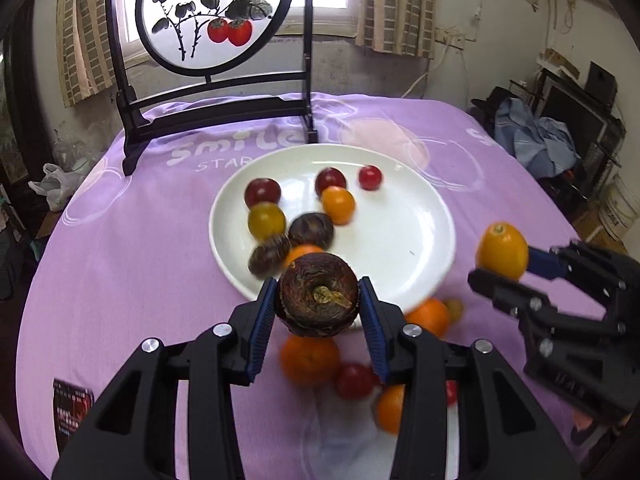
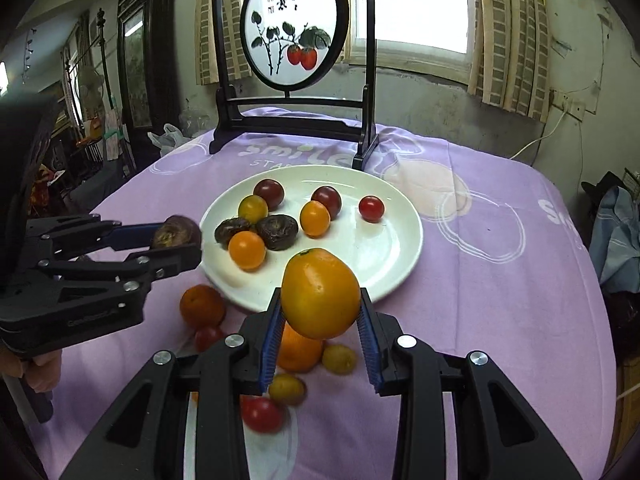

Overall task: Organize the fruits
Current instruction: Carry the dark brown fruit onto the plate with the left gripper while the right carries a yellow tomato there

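Observation:
A white plate (image 1: 400, 240) on the purple cloth holds several small fruits: red, yellow and orange tomatoes and two dark brown ones. My left gripper (image 1: 318, 294) is shut on a dark brown round fruit (image 1: 318, 300), held above the plate's near rim. In the right wrist view the left gripper (image 2: 176, 240) hangs beside the plate's (image 2: 372, 248) left edge. My right gripper (image 2: 320, 304) is shut on an orange-yellow fruit (image 2: 320, 294), lifted in front of the plate's near edge. Loose oranges (image 2: 202, 306) and small tomatoes (image 2: 262, 414) lie on the cloth below both grippers.
A black-framed round painted screen (image 1: 216, 40) stands upright behind the plate. A dark card (image 1: 72, 408) lies at the cloth's near left. A white sheet (image 1: 344, 440) lies under the loose fruit. Clothes (image 1: 536, 140) and clutter crowd the table's right side.

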`<action>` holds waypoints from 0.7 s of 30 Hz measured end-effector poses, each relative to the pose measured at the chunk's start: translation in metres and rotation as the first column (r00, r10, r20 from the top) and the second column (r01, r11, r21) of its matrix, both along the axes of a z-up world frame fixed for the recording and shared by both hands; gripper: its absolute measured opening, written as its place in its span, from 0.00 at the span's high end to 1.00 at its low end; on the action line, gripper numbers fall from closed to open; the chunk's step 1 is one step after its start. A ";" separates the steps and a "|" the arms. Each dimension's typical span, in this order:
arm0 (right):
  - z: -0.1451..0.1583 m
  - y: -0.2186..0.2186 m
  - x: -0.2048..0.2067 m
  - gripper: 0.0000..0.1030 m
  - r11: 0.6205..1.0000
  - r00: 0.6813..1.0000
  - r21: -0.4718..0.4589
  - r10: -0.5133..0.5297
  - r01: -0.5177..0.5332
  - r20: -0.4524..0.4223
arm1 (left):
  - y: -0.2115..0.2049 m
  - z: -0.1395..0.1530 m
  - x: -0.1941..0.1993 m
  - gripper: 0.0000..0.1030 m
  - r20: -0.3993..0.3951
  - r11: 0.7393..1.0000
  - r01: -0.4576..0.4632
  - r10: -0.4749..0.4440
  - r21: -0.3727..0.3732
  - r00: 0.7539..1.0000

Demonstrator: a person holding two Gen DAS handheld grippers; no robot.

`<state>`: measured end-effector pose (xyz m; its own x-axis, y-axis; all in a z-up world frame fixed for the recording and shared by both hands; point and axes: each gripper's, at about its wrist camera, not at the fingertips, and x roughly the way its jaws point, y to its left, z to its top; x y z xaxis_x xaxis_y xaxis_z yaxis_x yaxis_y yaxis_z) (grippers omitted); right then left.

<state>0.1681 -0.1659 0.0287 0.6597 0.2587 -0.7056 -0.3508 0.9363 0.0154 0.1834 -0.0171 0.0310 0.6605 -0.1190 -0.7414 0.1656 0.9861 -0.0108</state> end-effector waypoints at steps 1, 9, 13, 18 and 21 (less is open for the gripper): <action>-0.005 0.003 0.008 0.65 1.000 1.000 -0.007 -0.002 0.002 -0.014 | 0.000 -0.002 0.009 0.61 0.000 1.000 -0.012 0.012 0.004 1.000; -0.036 0.019 0.047 0.65 0.999 0.996 -0.040 -0.019 0.015 -0.091 | -0.009 -0.022 0.064 0.60 -0.065 0.999 -0.023 0.020 -0.048 0.998; -0.041 0.014 0.051 0.52 0.999 0.993 -0.004 -0.053 0.053 -0.106 | -0.008 -0.024 0.067 0.25 -0.053 0.995 -0.059 0.055 -0.081 0.997; -0.036 0.007 0.032 0.52 1.000 0.995 -0.006 -0.029 0.028 -0.094 | -0.002 -0.017 0.048 0.25 -0.035 0.994 -0.053 0.050 -0.098 0.998; -0.034 -0.002 0.015 0.50 1.000 0.996 -0.003 -0.022 0.021 -0.092 | 0.002 -0.013 0.029 0.19 -0.027 0.993 -0.055 0.052 -0.109 0.998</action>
